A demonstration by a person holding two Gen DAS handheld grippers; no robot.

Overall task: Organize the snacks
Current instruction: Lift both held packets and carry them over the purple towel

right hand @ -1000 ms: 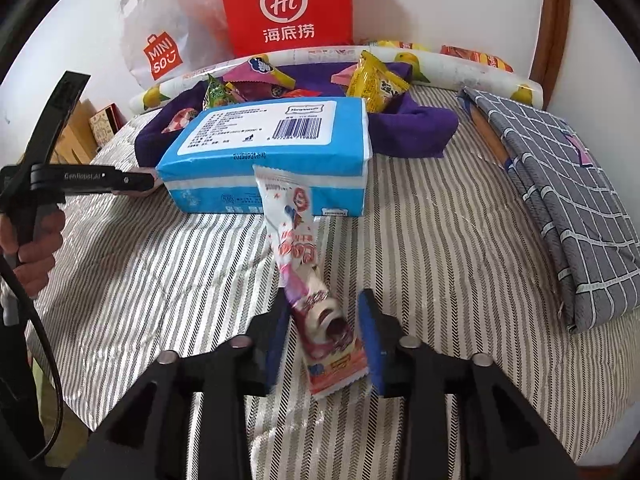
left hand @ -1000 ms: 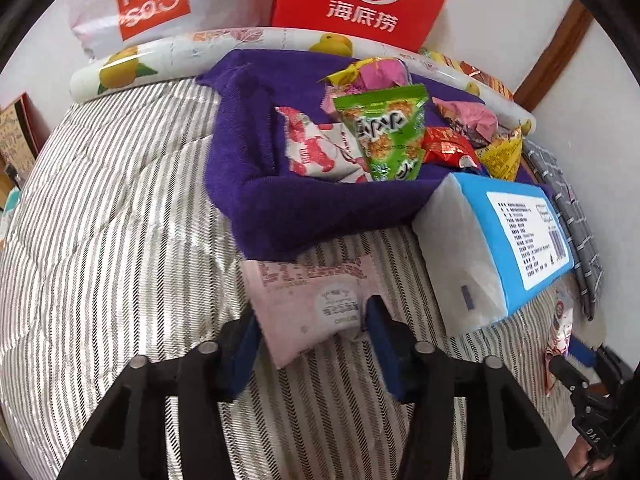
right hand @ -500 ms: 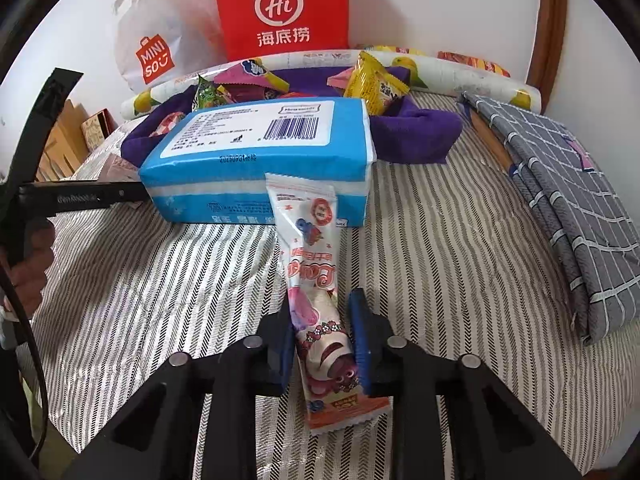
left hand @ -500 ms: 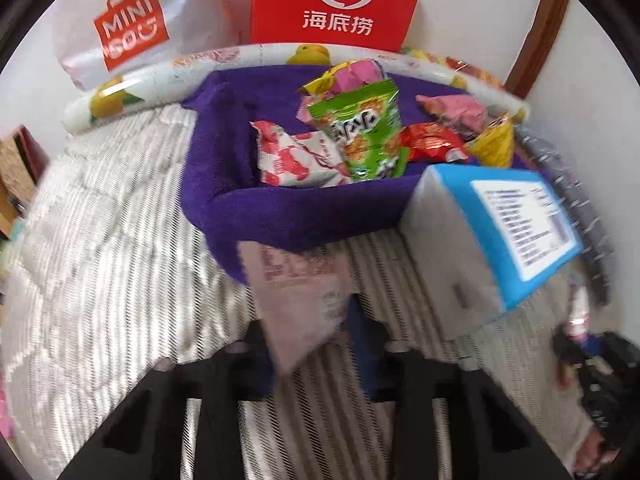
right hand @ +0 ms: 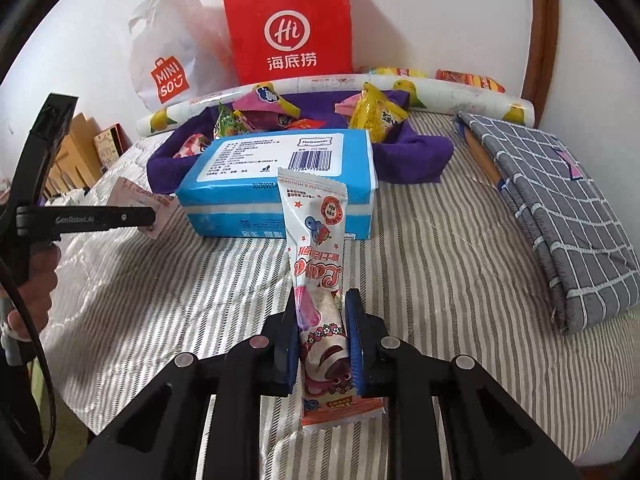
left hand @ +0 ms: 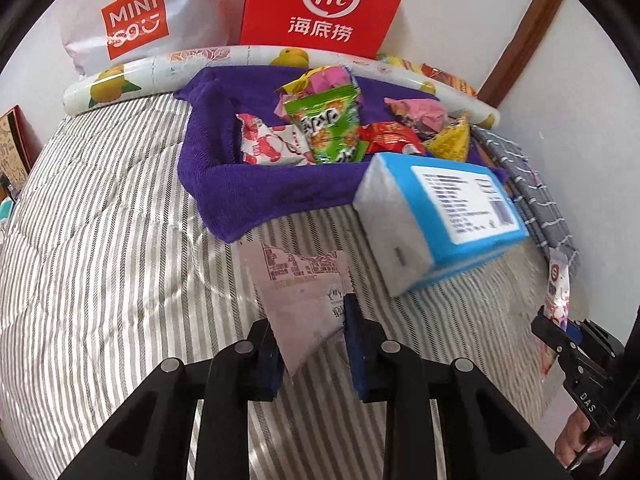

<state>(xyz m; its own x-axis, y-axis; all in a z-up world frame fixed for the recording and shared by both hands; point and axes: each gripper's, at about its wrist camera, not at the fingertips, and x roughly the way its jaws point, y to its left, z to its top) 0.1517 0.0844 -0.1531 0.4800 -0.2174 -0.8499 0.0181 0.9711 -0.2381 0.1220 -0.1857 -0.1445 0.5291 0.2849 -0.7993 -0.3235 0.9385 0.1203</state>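
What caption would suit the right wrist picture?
Right gripper grips a long pink snack packet above a striped bed, facing a blue tissue pack.

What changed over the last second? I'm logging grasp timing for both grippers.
The right gripper closed its fingers onto the long pink snack packet. The left gripper tightened on the pale pink packet. The blue tissue pack, purple towel and the snacks on it stayed put.

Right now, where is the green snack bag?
In the left wrist view, the green snack bag stands in the purple towel nest, between the red-and-white packet and the red packet.
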